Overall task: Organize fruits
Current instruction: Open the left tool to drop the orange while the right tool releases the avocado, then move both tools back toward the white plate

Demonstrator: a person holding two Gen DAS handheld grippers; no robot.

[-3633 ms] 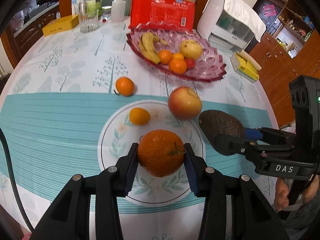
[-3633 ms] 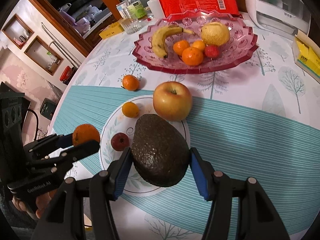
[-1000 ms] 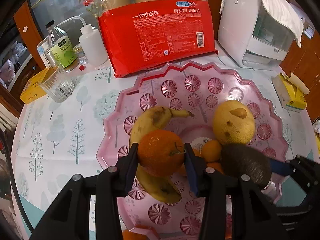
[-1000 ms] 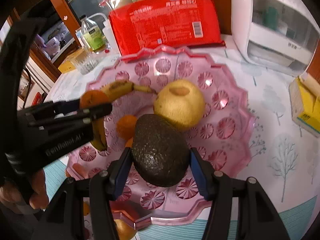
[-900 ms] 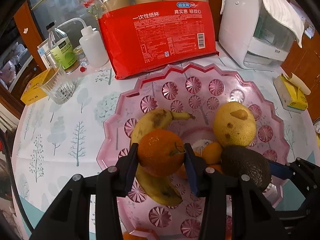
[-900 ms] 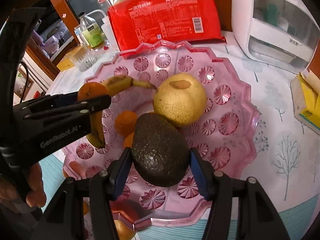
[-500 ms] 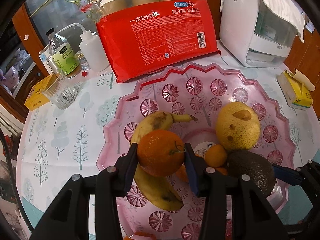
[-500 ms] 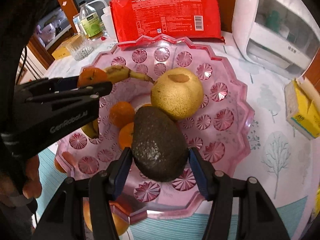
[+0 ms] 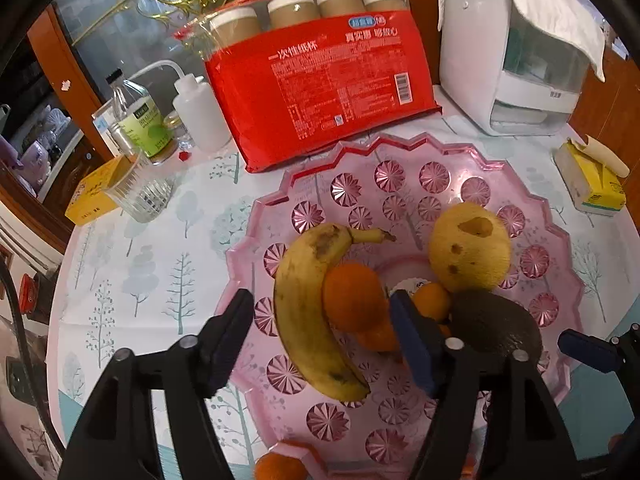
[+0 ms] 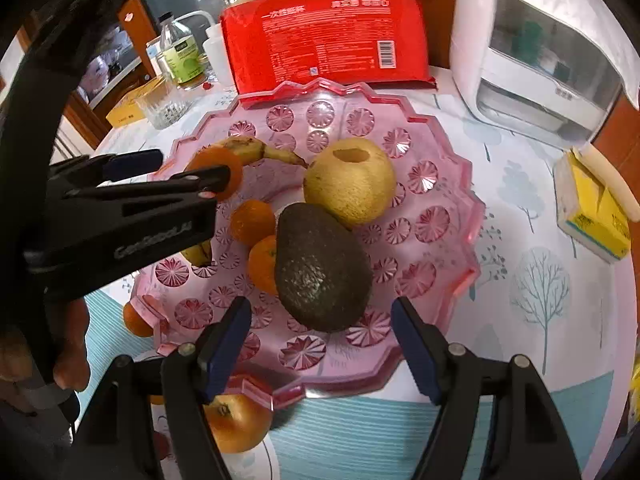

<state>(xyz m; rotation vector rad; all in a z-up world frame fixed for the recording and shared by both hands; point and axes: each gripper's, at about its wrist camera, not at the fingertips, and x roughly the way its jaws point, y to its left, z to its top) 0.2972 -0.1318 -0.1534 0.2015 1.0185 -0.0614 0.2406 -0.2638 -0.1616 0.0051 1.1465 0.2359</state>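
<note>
Cluttered with a red pack of paper cups, a white appliance and a drinking glass along its far edge, the table carries the pink glass fruit dish that I am filling. My left claw stands wide open over the dish, holding nothing; the orange rests free against the banana, which I judge props it so it cannot roll. My right claw is spread open too, and the avocado lies in the dish near its front rim, wedged against the yellow pear and two small tangerines. Half a second ago both claws were clamped, the left on the orange and the right on the avocado, held just above the dish; now both fruits are released and sitting inside. An apple waits on the table just outside the dish's near rim, likely my next pick.
</note>
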